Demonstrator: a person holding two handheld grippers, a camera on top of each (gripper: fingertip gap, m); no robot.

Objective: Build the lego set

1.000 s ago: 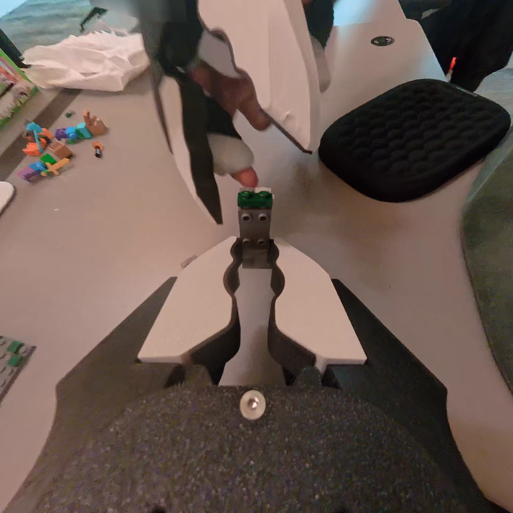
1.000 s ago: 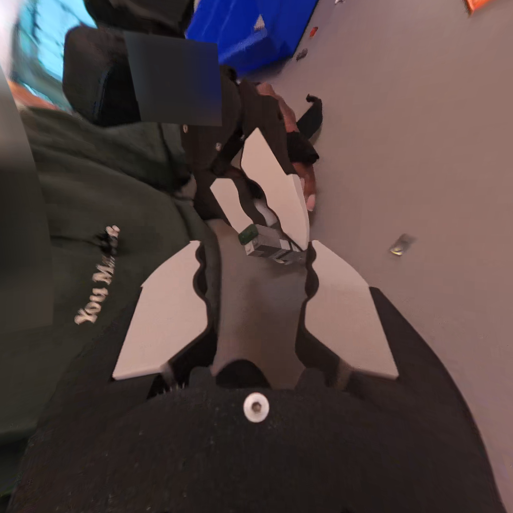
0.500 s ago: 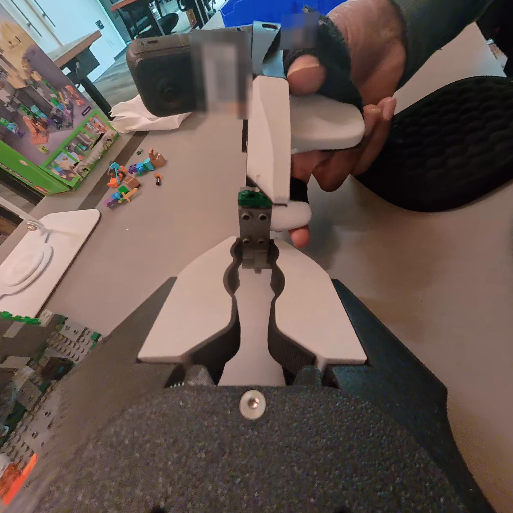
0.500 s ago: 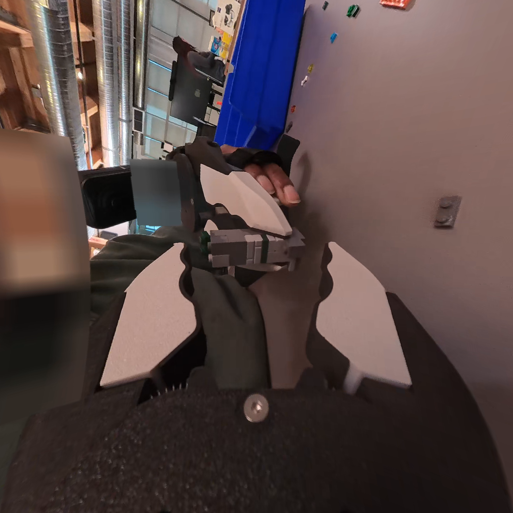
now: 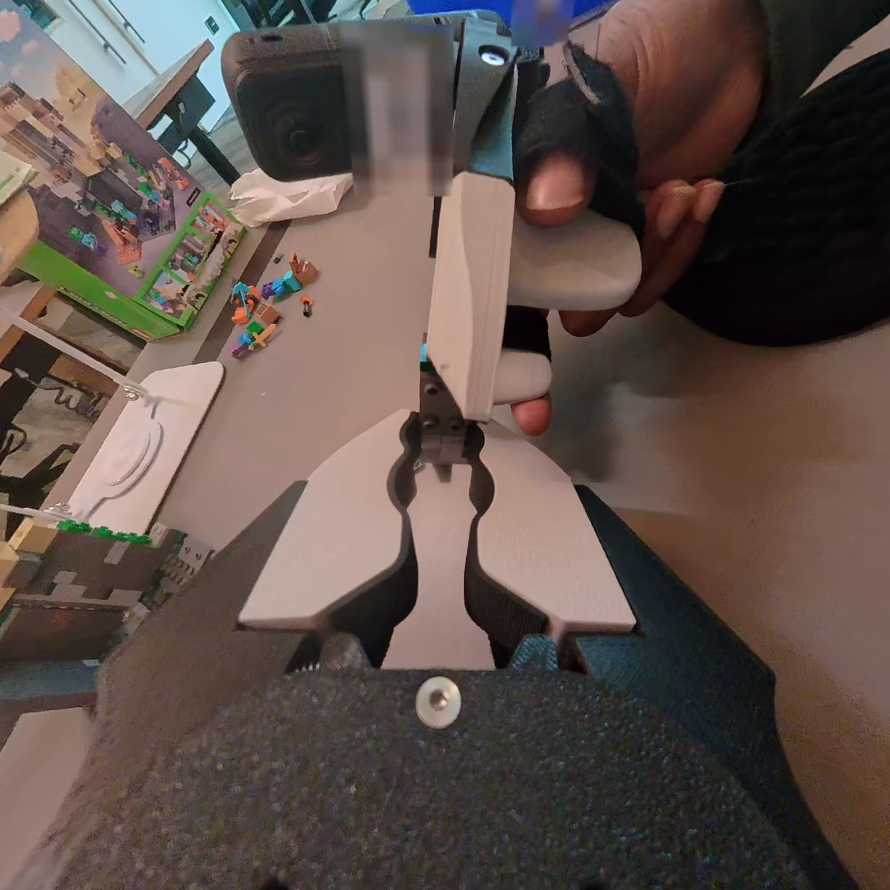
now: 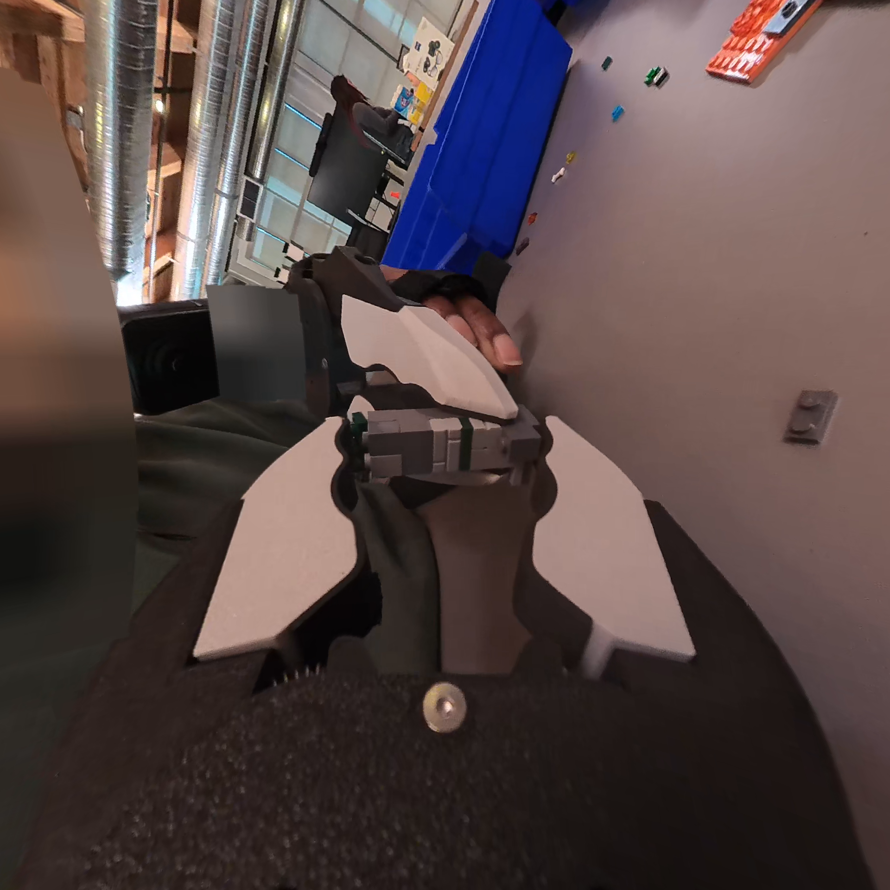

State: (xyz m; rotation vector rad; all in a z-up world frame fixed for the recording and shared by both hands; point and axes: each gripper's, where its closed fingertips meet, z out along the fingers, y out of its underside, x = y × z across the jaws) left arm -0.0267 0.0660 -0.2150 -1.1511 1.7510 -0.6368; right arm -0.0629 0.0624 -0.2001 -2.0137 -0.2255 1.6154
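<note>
- Your left gripper (image 5: 442, 445) had its white fingers (image 5: 346, 520) nearly closed, clamping the near end of a small grey brick assembly with a dark green end (image 5: 436, 414), held up above the grey desk (image 5: 313, 385).
- Your right gripper (image 6: 443, 450) came at that assembly (image 6: 448, 445) crosswise; its white fingers (image 6: 284, 544) stood wide apart, one at each end of the piece, the tips at or just beside those ends. Whether they actually pressed on it could not be told.
- In the left wrist view, one finger of your right gripper (image 5: 469, 298) covered the far end of the assembly, with your gloved right hand (image 5: 640, 159) around its handle.
- In the right wrist view, your left hand (image 6: 474, 320) showed behind the left gripper's upper finger (image 6: 424, 356).
- A loose pile of small coloured bricks (image 5: 269, 308) lay farther off on the desk, near a green-edged set box (image 5: 111, 231).
- A partly built grey and green model (image 5: 86, 573) stood at the left edge.
- A flat grey two-stud plate (image 6: 810, 416) lay alone on the desk, and a blue bin (image 6: 486, 139) stood beyond.
</note>
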